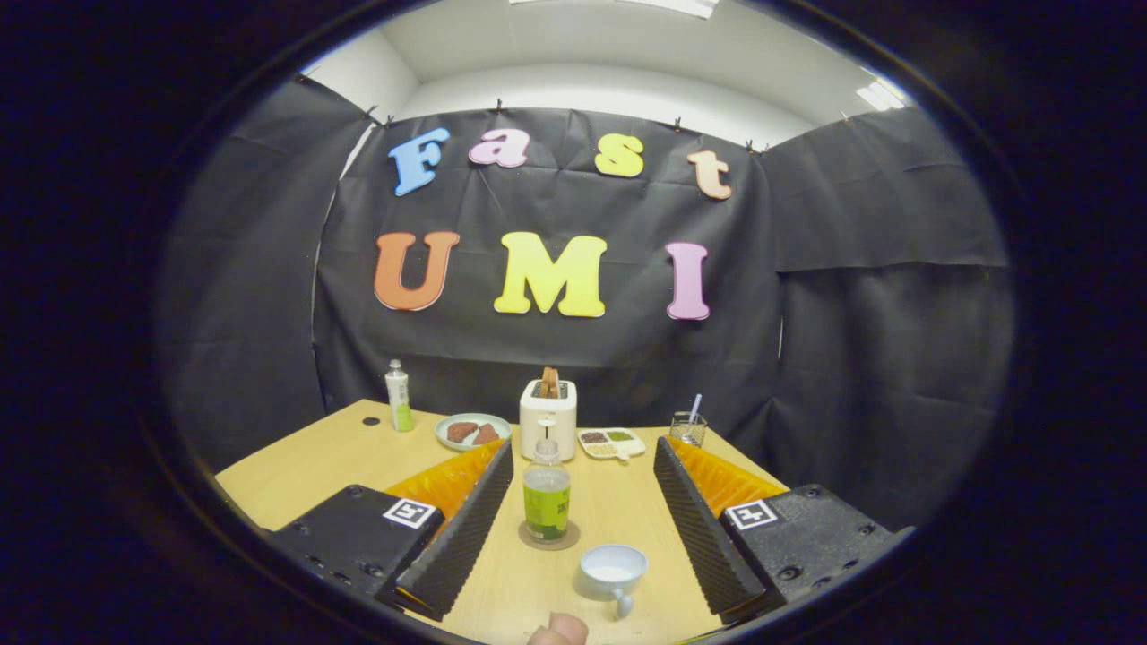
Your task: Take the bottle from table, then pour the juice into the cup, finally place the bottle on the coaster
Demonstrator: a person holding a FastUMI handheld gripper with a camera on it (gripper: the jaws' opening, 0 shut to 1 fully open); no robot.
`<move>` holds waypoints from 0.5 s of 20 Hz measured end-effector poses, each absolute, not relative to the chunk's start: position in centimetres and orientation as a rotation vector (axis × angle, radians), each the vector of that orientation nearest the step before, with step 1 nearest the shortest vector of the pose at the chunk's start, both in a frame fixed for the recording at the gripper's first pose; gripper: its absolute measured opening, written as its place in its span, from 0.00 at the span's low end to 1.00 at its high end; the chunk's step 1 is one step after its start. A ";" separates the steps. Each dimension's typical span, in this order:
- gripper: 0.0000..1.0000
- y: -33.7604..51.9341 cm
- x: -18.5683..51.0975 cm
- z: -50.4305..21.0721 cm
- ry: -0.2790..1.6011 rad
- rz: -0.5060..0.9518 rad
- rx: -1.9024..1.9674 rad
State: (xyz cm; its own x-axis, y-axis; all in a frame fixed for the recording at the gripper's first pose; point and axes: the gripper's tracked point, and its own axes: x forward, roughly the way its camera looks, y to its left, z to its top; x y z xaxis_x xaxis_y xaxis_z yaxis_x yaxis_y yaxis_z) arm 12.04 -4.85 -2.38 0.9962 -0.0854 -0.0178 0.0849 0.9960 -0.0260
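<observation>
The hand-held gripper (573,511) is spread wide, its two ribbed fingers (461,528) angled apart over a pale wooden table (296,466), with nothing held between them. In the gap between the fingers stands a small clear bottle (547,493) with a green label and a white cap, holding pale green juice. It is upright and rests squarely on a round brown coaster (548,537). Just nearer than the coaster, a little to its right and apart from it, sits a light blue cup (613,571) with its handle turned toward the camera; what it holds cannot be told. A fingertip (557,631) of the person shows below the cup. Beyond the bottle stand a white toaster (547,417) with bread in its slots, a plate (472,431) of brown food, a divided snack tray (611,442), a wire-mesh holder (687,428) and a second, taller bottle (399,397) far off to the left. Judging from this layout, the bottle seems already set down, so the work in hand is likely a clean release and withdrawal. Doing it well means keeping the fingers wide and level, drawing straight back along their line, and lifting enough to clear the cup, so neither finger clips the bottle or nudges the cup's rim.
</observation>
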 end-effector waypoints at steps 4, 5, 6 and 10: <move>1.00 -5.8 8.9 -1.4 0.001 -0.107 -0.035; 1.00 -5.9 8.0 -0.9 -0.016 -0.118 -0.065; 1.00 -5.8 7.2 -0.8 -0.019 -0.119 -0.093; 1.00 -5.6 4.7 0.0 -0.050 -0.123 -0.097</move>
State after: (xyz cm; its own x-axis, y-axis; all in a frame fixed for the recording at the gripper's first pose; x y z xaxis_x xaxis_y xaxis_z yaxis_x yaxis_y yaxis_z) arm 4.66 -5.64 -0.04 0.9912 -0.1200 0.0560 0.1248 0.9878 -0.0936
